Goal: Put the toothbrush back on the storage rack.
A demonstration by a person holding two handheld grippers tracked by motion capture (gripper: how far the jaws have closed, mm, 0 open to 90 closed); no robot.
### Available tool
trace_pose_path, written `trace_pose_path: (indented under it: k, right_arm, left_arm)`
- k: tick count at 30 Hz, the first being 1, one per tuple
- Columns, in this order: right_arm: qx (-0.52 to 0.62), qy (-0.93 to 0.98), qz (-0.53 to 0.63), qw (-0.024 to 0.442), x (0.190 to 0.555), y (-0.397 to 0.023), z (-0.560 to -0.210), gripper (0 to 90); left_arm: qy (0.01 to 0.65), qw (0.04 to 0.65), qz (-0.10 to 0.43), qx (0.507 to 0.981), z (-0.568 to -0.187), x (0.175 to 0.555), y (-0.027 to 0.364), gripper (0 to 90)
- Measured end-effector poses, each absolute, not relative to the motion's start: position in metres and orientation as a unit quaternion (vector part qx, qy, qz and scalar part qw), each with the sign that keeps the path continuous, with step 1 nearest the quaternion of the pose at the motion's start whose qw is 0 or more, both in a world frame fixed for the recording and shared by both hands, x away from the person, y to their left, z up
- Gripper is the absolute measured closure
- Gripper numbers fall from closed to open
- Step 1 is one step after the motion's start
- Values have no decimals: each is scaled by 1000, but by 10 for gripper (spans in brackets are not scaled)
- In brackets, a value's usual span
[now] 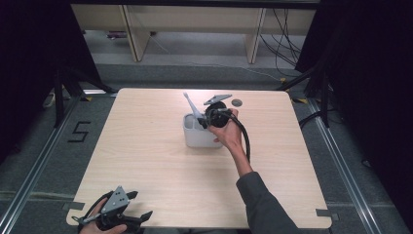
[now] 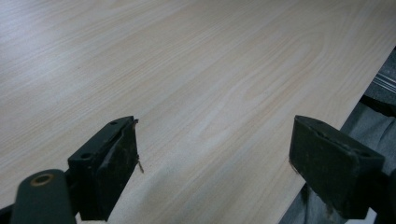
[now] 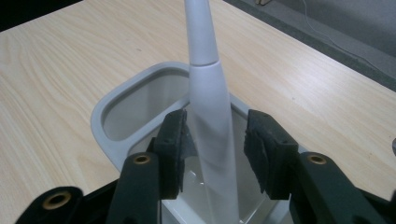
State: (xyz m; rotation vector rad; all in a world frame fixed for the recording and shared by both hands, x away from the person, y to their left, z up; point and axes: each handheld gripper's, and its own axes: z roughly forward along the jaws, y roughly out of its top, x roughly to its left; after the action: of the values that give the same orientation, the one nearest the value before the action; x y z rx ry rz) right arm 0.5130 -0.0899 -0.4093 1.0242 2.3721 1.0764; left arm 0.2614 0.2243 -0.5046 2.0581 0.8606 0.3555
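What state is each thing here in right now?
Toothbrush: upright in the holder, leaning a little.
Holder: upright on the table.
Right gripper: open, jaws either side of the toothbrush.
Left gripper: open, empty, at the table edge.

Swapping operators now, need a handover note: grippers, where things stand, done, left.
Right gripper: open, jaws on either side of the electric toothbrush; a gap shows on the right side, left-side contact unclear.
Left gripper: open, nothing between its jaws, at the near left corner of the table.
Electric toothbrush stands tilted in the grey holder, mid-table, head up.
Done: toothbrush sits in the holder.
Left: likely just to back the right gripper away without tipping the toothbrush.
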Motion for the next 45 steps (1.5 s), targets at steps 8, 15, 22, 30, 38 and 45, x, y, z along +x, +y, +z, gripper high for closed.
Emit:
trace_pose_path:
  k: [8,15,22,30,38,45]
  right_arm:
    - [361,832,386,167,509,-94,-403,523]
    - [350,830,399,172,506,-101,-398,494]
    - [349,827,403,177,503,-107,-397,481]
    - [358,819,416,169,498,-117,-394,469]
    - [353,818,421,168,495,-124,-392,428]
    - [361,811,426,173,490,-130,-390,381]
  left_arm:
    - [345,427,143,824,-505,262,224,149]
    - [345,427,143,823,-505,262,225,148]
    - [346,428,144,822,-505,261,224,149]
    - [348,428,142,822,-505,261,224,149]
    - [341,421,145,828,-505,262,226,149]
    - [345,426,144,824,-505,262,225,149]
